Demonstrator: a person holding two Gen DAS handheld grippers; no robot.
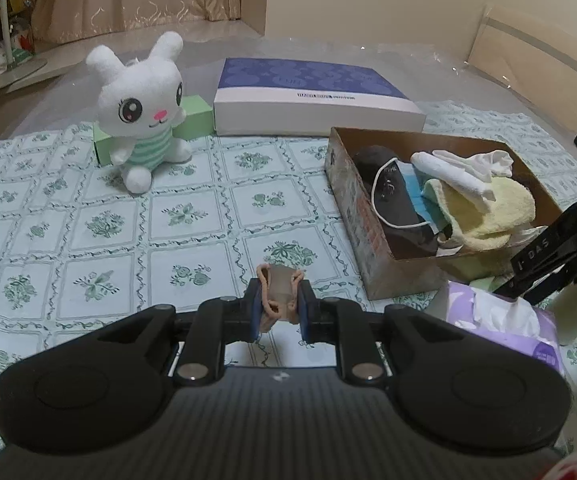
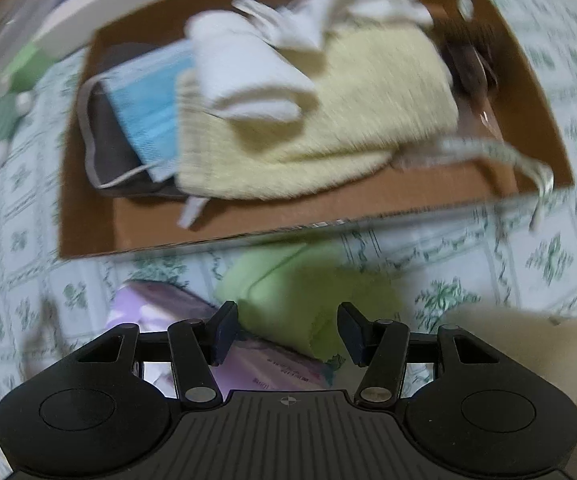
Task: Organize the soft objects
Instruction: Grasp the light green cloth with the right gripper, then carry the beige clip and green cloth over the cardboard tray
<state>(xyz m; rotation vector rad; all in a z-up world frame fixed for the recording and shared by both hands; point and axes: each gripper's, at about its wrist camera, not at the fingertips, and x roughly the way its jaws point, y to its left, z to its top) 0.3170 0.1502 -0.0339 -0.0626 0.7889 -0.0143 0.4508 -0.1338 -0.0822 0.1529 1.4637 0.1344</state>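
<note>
My left gripper (image 1: pixel 279 307) is shut on a small tan fabric piece with peach loops (image 1: pixel 278 292), held above the flowered cloth. A cardboard box (image 1: pixel 348 216) to its right holds a yellow towel (image 1: pixel 496 216), a white cloth (image 1: pixel 454 174), a blue mask (image 1: pixel 416 196) and a dark item. In the blurred right wrist view the box (image 2: pixel 88 220) lies ahead with the yellow towel (image 2: pixel 316 128), white cloth (image 2: pixel 248 80) and blue mask (image 2: pixel 148 112). My right gripper (image 2: pixel 286 334) is open and empty above a green cloth roll (image 2: pixel 300 292).
A white plush rabbit (image 1: pixel 144 108) sits against a green box (image 1: pixel 196 118) at the back left. A blue-and-white flat box (image 1: pixel 312 98) lies behind. A purple tissue pack (image 1: pixel 500 320) is near the cardboard box; it also shows in the right wrist view (image 2: pixel 160 304).
</note>
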